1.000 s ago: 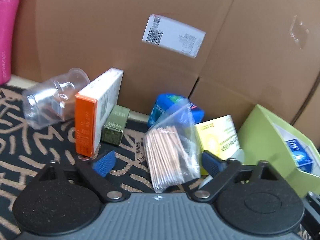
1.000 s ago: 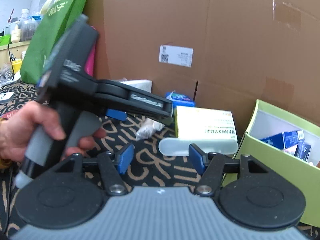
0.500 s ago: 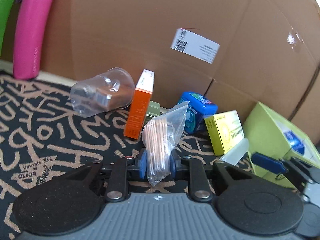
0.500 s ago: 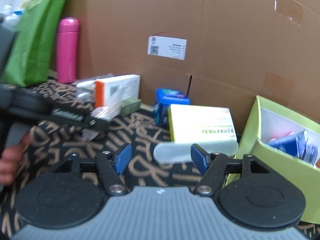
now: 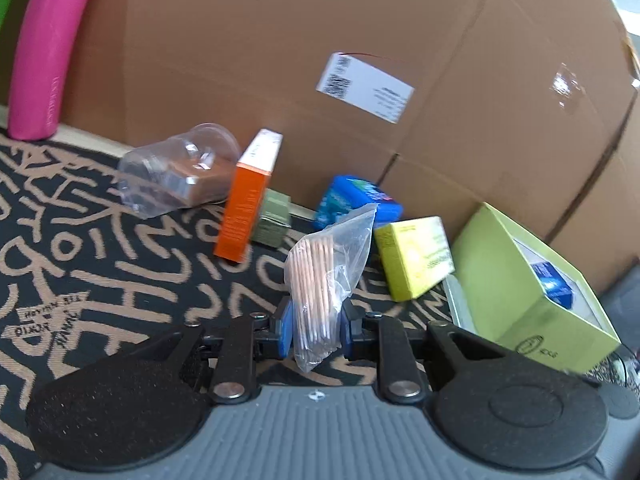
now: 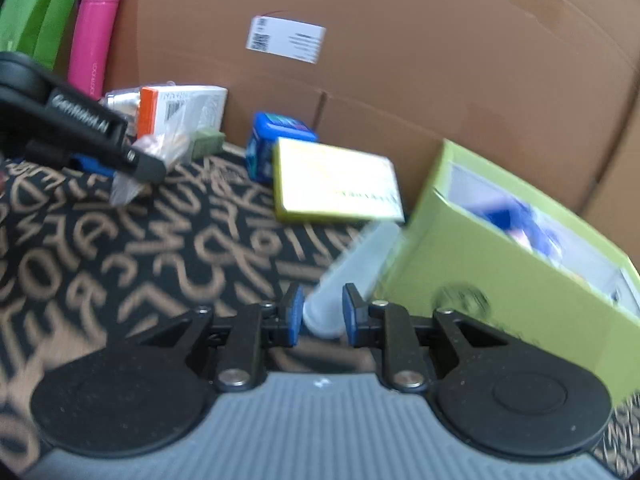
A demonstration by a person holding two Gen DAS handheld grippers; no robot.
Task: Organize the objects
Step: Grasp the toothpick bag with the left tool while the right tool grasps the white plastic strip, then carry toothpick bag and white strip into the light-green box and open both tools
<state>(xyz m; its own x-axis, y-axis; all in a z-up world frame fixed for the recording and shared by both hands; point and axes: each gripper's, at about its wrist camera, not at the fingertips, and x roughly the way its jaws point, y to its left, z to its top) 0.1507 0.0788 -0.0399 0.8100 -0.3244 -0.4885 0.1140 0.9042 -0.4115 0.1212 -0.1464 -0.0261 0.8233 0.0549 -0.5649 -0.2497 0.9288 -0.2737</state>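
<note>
My left gripper is shut on a clear bag of wooden sticks, held upright above the patterned mat. My right gripper has its jaws closing, and both pads touch the near end of a translucent white case. The case slants away toward the green open box, beside a flat yellow box. In the right wrist view the left gripper's black body reaches in from the left with the bag at its tip.
An orange-ended carton, a small olive box, a blue box and a clear tipped cup stand along the cardboard wall. A pink bottle stands far left. The green box holds blue packets.
My left gripper closed on the bag and drew back from the objects. My right gripper dropped toward the case and its jaws came together around the case's near end.
</note>
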